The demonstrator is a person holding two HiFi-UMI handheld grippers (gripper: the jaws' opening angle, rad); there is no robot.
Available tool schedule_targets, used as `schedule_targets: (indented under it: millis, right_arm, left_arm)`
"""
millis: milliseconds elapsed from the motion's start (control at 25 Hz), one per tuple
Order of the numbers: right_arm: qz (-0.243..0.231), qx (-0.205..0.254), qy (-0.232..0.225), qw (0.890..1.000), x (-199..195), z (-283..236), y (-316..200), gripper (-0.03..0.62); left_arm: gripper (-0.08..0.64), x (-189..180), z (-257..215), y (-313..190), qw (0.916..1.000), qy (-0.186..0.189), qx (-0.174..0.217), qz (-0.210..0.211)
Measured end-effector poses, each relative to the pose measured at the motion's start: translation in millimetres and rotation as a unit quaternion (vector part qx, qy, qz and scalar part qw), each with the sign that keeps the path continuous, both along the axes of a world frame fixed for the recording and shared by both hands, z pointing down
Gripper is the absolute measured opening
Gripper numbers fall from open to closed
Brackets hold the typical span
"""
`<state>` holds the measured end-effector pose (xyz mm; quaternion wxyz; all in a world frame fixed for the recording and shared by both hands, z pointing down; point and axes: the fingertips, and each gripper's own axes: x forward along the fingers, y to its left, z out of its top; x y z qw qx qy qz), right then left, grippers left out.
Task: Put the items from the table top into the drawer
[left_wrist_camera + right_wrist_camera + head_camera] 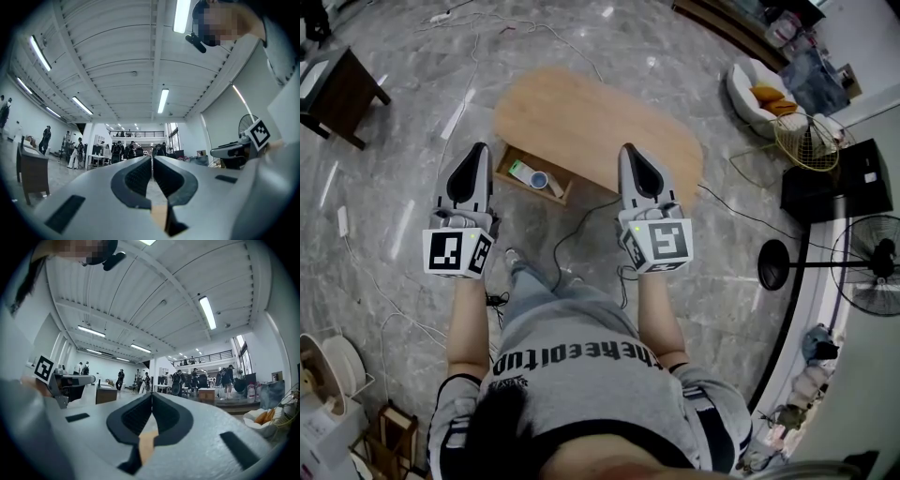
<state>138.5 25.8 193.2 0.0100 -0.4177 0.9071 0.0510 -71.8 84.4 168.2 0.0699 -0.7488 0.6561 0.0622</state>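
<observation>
Left gripper (pixel 477 150) and right gripper (pixel 630 151) are held level with jaws pressed together on nothing, at the near edge of an oval wooden table (pixel 609 117). Between them, nearer the left gripper, the open drawer (pixel 514 186) holds a green-and-white tube (pixel 520 171) and a small round container (pixel 540 180).

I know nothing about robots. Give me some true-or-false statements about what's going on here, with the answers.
1. The drawer of the wooden table is open. True.
2. The right gripper holds a bottle. False: its jaws are shut on nothing.
3. The left gripper has its jaws together. True.
4. A fan stands on the table. False: the fan stands on the floor.
5. The drawer is empty. False: a bottle lies in it.
</observation>
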Motion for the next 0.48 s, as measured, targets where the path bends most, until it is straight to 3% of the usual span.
schedule_targets:
  millis: [480]
  right_arm:
    - [0.005,0.009,-0.008,1.0,33,-2,16,-0.006]
  left_arm:
    - [0.015,37,-2,9,0.9999,0.001,0.004,0.009]
